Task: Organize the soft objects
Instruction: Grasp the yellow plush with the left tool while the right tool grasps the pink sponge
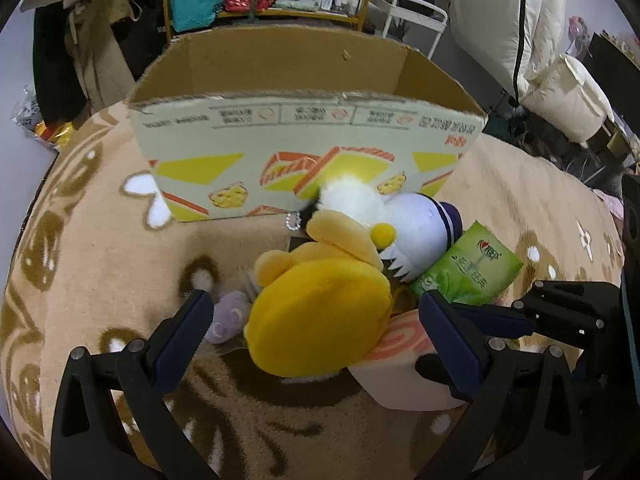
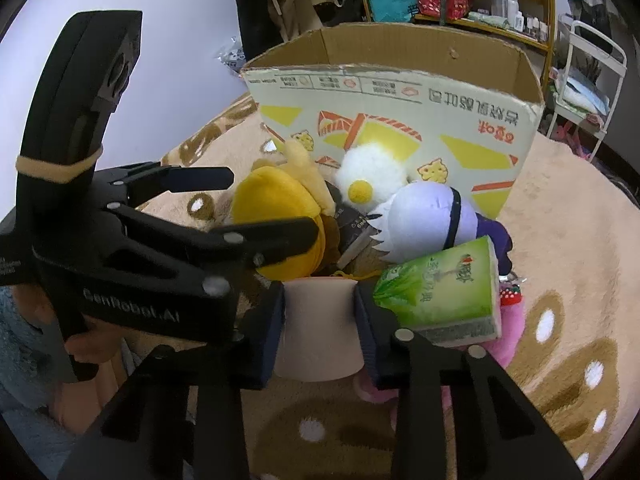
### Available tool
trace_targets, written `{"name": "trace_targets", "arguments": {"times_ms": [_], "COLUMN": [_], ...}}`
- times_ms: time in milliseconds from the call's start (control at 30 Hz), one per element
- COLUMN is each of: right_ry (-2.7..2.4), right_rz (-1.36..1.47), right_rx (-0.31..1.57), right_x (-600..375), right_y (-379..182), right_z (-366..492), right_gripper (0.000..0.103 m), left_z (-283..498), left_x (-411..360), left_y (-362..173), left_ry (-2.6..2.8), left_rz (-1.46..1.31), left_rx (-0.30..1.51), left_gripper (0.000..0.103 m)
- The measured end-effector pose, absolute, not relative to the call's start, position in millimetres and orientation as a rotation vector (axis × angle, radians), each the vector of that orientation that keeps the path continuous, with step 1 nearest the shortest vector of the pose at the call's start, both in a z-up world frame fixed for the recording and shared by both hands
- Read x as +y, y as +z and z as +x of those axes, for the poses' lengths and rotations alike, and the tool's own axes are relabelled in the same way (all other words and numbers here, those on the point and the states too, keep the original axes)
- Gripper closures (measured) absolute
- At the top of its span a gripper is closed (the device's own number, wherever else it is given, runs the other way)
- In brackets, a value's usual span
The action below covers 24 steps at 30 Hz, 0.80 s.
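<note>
Fingers (image 2: pixel 276 320) of the right gripper (image 2: pixel 320 320) press from both sides on a beige cylinder (image 2: pixel 318 320), a roll-like soft block standing in front of the cardboard box (image 2: pixel 400 120); the left wrist view alone shows its top face with an orange spiral (image 1: pixel 396 344). Spread wide, the left gripper (image 1: pixel 316 320) straddles the yellow plush toy (image 1: pixel 320 320) without its fingers (image 1: pixel 184 332) pressing on it, as far as the left view tells; from the right wrist camera one of those fingers crosses in front of the toy. Between the cylinder and the box lie a white plush with a navy band (image 2: pixel 424 216) and a fluffy white ball with a yellow spot (image 2: pixel 368 180). Just right of the cylinder sits a green tissue pack (image 2: pixel 440 292). Only the right view shows pink plush (image 2: pixel 508 332) under that pack; only the left view shows a small lilac plush (image 1: pixel 228 316) left of the yellow toy. Everything rests on a tan patterned blanket (image 1: pixel 100 260)
</note>
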State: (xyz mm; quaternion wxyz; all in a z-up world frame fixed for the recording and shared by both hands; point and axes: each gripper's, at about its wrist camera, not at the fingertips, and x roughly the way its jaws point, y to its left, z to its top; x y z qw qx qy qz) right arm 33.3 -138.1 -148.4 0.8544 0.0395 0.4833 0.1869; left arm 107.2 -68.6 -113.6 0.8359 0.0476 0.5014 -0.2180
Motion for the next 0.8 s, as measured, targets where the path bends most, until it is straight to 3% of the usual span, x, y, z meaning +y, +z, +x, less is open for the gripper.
{"name": "trace_targets", "arguments": {"times_ms": [100, 333, 467, 800], "right_ry": [0.385, 0.381, 0.37, 0.33], "right_rz": [0.103, 0.087, 0.078, 0.077], "right_rx": [1.027, 1.025, 1.026, 0.974], "right_x": [-141.2, -138.7, -139.4, -142.6], "right_y": [-152.3, -153.9, -153.5, -135.9], "right_z": [37.0, 38.2, 37.8, 21.3], "right_gripper": [0.068, 0.072, 0.078, 0.085], "left_z": [109.4, 116.8, 113.8, 84.9], "left_x": [-72.3, -72.8, -70.3, -46.1], "left_y": [-117.2, -125.8, -124.4, -84.7], "left_ry": [-0.456, -0.455, -0.44, -0.35], "left_rz": [0.103, 0.061, 0.066, 0.054], "left_rx": [1.072, 1.112, 1.1, 0.935], "left_gripper": [0.003, 0.035, 0.048, 0.05]}}
